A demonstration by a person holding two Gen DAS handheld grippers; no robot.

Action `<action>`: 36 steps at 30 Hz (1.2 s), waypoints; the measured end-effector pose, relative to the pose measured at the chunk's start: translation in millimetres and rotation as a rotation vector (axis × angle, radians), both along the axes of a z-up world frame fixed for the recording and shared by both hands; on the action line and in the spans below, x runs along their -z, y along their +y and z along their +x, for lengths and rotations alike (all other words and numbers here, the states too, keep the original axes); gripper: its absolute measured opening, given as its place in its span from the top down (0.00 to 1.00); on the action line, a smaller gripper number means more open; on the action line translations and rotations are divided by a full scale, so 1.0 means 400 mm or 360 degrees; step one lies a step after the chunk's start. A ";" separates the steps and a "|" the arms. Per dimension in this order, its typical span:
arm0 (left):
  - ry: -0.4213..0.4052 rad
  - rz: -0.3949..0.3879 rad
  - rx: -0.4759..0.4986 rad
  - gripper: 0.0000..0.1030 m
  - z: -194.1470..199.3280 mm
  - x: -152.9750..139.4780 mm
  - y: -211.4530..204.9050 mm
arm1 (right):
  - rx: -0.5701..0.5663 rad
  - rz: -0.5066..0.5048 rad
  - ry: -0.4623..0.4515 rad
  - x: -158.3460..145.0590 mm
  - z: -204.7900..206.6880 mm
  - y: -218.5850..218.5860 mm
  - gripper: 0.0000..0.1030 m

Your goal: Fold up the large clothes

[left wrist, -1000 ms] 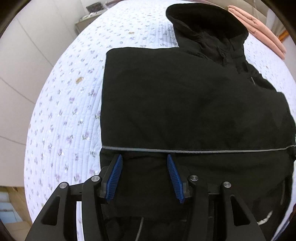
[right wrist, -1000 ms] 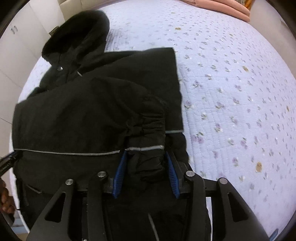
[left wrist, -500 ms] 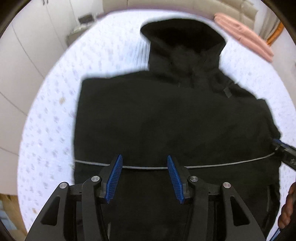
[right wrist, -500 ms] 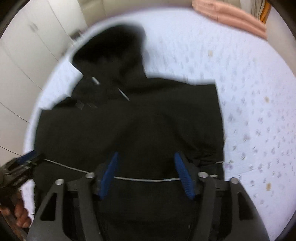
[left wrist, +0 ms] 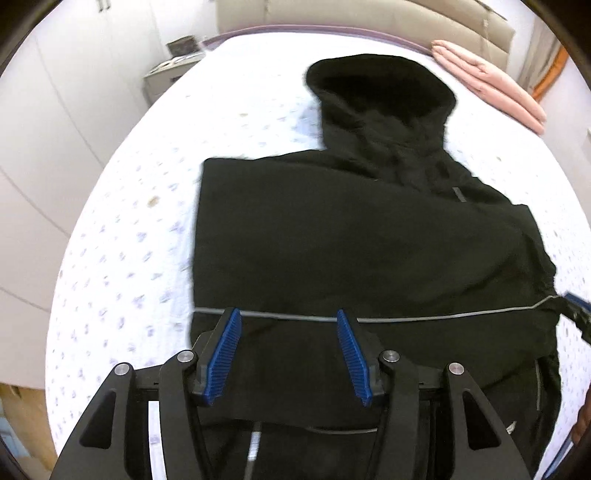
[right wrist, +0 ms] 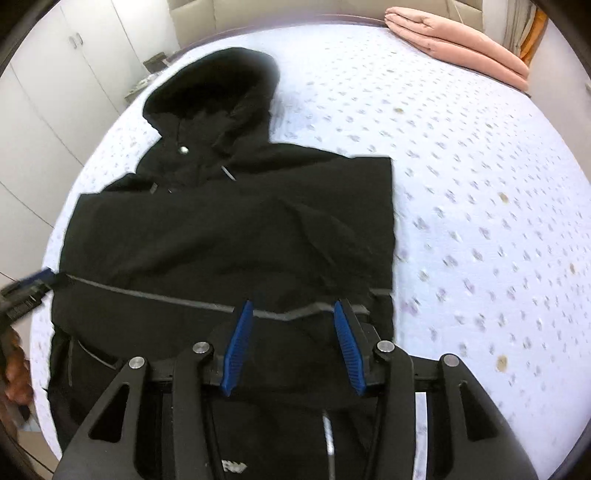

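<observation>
Lying spread on the bed's floral quilt (left wrist: 122, 280), the black hooded jacket (left wrist: 369, 236) is the landmark for everything around it. Its hood (left wrist: 380, 99) points toward the headboard (left wrist: 332, 14), its sides are folded in so the body makes a rough rectangle, and a thin grey reflective stripe (left wrist: 443, 317) runs across it near the hem.

Over the jacket's hem end, on its left part, hangs the left gripper (left wrist: 286, 354): the blue-padded fingers (left wrist: 223, 358) stand wide apart with only black cloth showing behind the gap, and nothing is pinched between them. Whether the tips touch the fabric cannot be told. At the jacket's right edge in this view, where the stripe ends, the tip of the other tool is seen.

Over the hem on the jacket's right part hangs the right gripper (right wrist: 293, 347), likewise spread wide and holding nothing, its fingers (right wrist: 349, 350) framing the stripe and a slight ridge of cloth. The left tool and a bit of hand show at the jacket's left edge.

Beyond the hood and to its right, a folded pink blanket (right wrist: 461, 40) lies at the head of the bed. Left of the hood stands a small bedside table (left wrist: 166, 74), beside white wardrobe doors (right wrist: 55, 74)
</observation>
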State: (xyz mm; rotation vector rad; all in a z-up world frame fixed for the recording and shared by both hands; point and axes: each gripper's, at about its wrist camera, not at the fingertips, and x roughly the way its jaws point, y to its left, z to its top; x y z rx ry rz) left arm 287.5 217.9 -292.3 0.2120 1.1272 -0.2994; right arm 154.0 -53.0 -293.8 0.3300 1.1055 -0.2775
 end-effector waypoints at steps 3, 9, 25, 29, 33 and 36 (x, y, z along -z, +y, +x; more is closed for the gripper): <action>0.0120 0.0093 -0.0090 0.45 0.036 0.089 0.039 | -0.0009 -0.0061 0.0135 0.069 -0.004 -0.003 0.54; 0.0082 0.0176 -0.0039 0.43 0.044 0.087 0.007 | -0.0023 -0.0057 0.0219 0.102 0.029 -0.008 0.52; -0.0287 -0.0132 0.0121 0.42 0.516 -0.142 -0.235 | -0.0023 0.0125 -0.0324 -0.089 0.565 -0.196 0.52; -0.0255 -0.0079 0.0192 0.42 0.602 -0.091 -0.304 | -0.0017 0.0111 -0.0336 -0.062 0.708 -0.230 0.52; -0.0210 -0.0049 0.0216 0.42 0.669 -0.023 -0.353 | 0.0000 0.0128 -0.0299 -0.022 0.790 -0.255 0.52; -0.0230 0.0004 0.0198 0.46 0.692 0.006 -0.381 | 0.0013 0.0155 -0.0253 0.031 0.838 -0.276 0.52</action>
